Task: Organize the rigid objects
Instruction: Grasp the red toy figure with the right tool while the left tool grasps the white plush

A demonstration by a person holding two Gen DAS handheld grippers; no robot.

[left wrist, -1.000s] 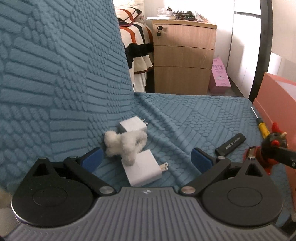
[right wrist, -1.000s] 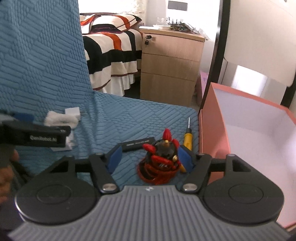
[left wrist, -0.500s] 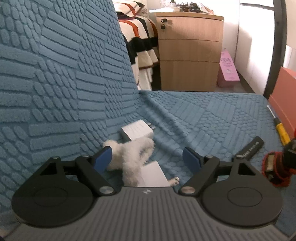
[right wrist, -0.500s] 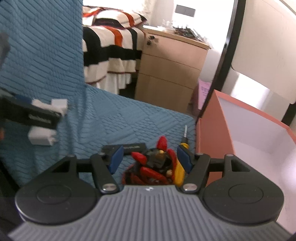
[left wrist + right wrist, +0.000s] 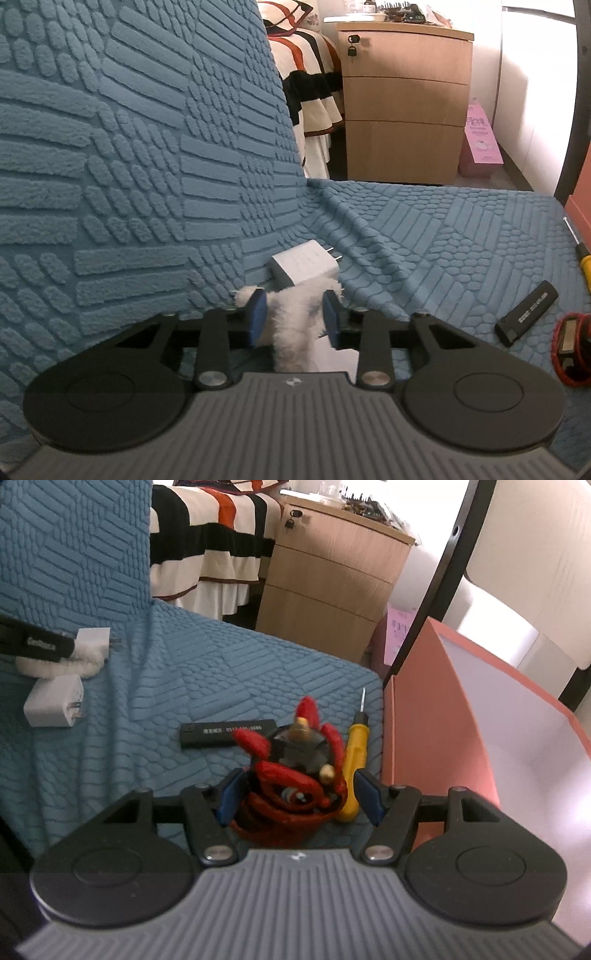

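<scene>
My left gripper (image 5: 293, 319) is shut on a white fluffy toy (image 5: 295, 332) on the blue sofa seat, between two white plug adapters (image 5: 304, 267). My right gripper (image 5: 299, 797) straddles a red and black figurine (image 5: 295, 771) with its jaws apart; the left pad touches it, the right pad stands clear. A yellow screwdriver (image 5: 354, 757) and a black stick (image 5: 227, 733) lie by the figurine. The left gripper with the toy (image 5: 59, 664) shows at the left of the right wrist view, with one adapter (image 5: 53, 707) below it.
An open pink box (image 5: 417, 720) with a white inside stands right of the seat. The textured sofa back (image 5: 129, 166) rises on the left. A wooden drawer cabinet (image 5: 402, 99) and a striped bed (image 5: 210, 542) stand behind.
My left gripper moved forward and closed its jaws on the white fluffy toy. My right gripper moved forward over the red figurine; its jaws stayed apart.
</scene>
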